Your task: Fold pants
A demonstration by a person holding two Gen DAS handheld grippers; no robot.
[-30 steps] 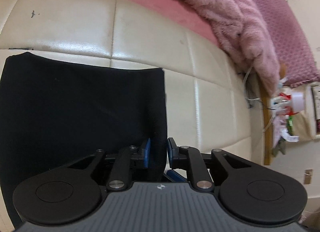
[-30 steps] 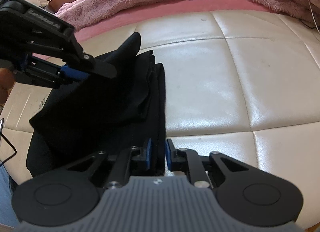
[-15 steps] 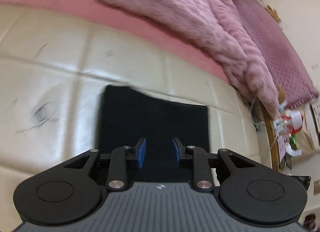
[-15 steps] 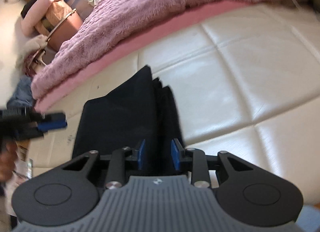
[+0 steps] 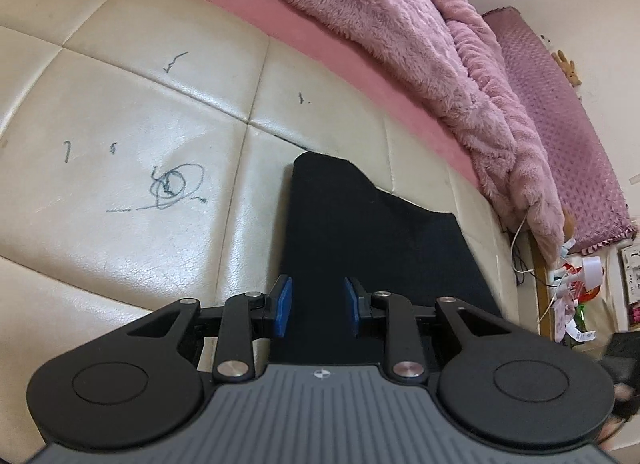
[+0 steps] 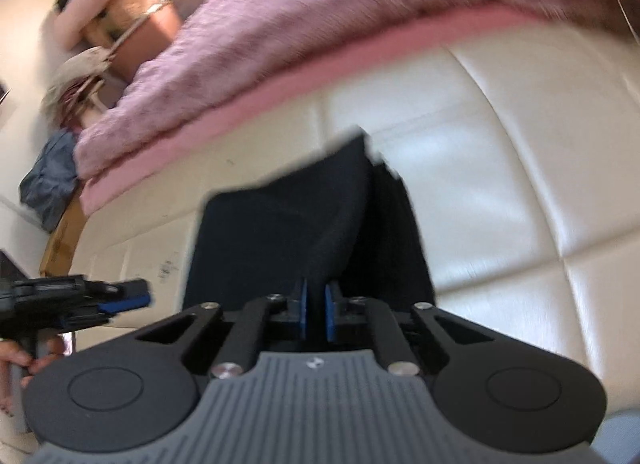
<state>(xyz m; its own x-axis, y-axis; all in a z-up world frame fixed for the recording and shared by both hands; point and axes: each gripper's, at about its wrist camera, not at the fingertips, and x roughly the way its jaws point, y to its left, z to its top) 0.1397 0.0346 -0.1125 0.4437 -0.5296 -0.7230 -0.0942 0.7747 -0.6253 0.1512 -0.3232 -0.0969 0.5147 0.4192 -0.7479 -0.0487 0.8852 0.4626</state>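
Gripping a raised fold of the black pants (image 6: 304, 223), right claw (image 6: 314, 314) has just closed; left claw (image 5: 316, 306) open, pants beneath. Advice: lift evenly, keep edges aligned.

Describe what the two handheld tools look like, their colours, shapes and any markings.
Both match: the left tool and right tool have black linkage arms with silver pivot pins, blue pads on the fingers, two round black discs, and a ribbed grey body bearing a small round emblem.
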